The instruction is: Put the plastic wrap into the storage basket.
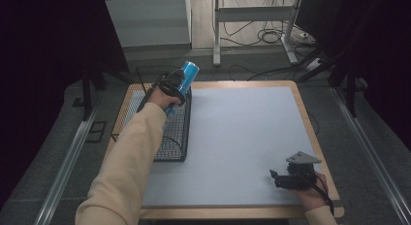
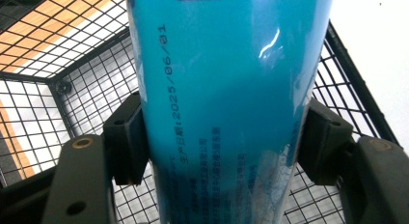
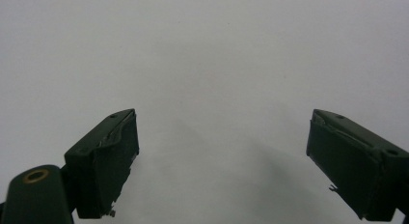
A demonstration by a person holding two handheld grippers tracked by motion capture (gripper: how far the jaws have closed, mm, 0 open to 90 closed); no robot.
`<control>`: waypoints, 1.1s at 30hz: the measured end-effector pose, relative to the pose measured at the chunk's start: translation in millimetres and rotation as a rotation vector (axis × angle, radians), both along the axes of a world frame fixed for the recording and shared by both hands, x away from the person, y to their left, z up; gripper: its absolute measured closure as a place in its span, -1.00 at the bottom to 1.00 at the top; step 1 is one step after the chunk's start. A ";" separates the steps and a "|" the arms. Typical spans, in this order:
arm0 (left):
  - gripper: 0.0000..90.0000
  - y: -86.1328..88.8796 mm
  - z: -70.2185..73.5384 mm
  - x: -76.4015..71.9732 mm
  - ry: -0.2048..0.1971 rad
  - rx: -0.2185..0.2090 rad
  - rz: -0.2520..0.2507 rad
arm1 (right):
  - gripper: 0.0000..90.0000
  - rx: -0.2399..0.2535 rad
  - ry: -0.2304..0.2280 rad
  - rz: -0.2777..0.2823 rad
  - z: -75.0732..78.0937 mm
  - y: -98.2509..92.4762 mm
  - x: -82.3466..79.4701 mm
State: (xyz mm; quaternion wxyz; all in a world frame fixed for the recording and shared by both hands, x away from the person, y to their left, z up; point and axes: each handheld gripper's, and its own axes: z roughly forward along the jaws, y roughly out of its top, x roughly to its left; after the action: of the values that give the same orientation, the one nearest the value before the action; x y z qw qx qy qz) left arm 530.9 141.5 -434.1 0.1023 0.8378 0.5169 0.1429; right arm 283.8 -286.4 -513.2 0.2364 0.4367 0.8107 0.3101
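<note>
A blue cylindrical can (image 1: 188,73) is held tilted above the black wire basket (image 1: 145,91) at the table's left. My left gripper (image 1: 170,87) is shut on the blue can (image 2: 226,103), its black pads (image 2: 126,137) pressing both sides, with the basket's mesh (image 2: 58,64) underneath. My right gripper (image 1: 275,178) rests low on the grey mat near the front right corner. In the right gripper view my right gripper (image 3: 222,156) is open, its jaws wide apart over the bare mat (image 3: 212,55) with nothing between them.
A grey mat (image 1: 242,137) covers the wooden table (image 1: 310,137). Beyond the far edge stand a white metal frame (image 1: 252,21) and loose cables (image 1: 271,36) on the floor. Dark curtains hang at both sides.
</note>
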 end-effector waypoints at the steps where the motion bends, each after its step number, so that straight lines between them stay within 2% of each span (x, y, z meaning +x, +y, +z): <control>1: -0.31 0.1 -0.1 -0.1 0.000 -0.001 -0.001 | -0.75 0.000 0.000 0.000 -0.1 0.0 0.1; 5: -0.32 0.6 0.1 -0.4 -0.003 -0.007 -0.005 | -0.75 0.000 0.000 0.001 0.4 0.1 -0.2; 8: -0.42 3.4 2.8 -0.5 0.013 -0.042 0.000 | -0.75 -0.002 0.000 0.001 0.3 0.0 -0.4; 11: -0.56 4.3 7.7 -4.7 0.002 -0.062 -0.017 | -0.75 0.000 -0.002 0.000 0.5 0.1 -0.9; 16: -0.65 6.3 16.0 -14.6 -0.018 -0.093 -0.021 | -0.75 0.000 -0.002 -0.003 0.8 -0.3 -0.9; 22: -0.66 9.0 30.8 -34.1 -0.069 -0.145 -0.028 | -0.75 0.000 -0.010 -0.003 1.6 0.3 -1.5; 29: -0.66 3.3 49.6 -66.5 -0.116 -0.232 -0.089 | -0.75 0.004 -0.014 -0.002 2.4 -0.3 -1.4; 33: -0.64 -3.2 52.9 -84.5 -0.137 -0.263 -0.126 | -0.75 0.007 -0.018 -0.004 3.3 0.5 -2.3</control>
State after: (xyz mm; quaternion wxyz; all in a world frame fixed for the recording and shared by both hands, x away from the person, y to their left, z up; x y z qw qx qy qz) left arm 446.4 138.3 -381.1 0.2549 0.8363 0.4693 0.1241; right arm 281.4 -285.9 -509.9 0.2428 0.4365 0.8065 0.3163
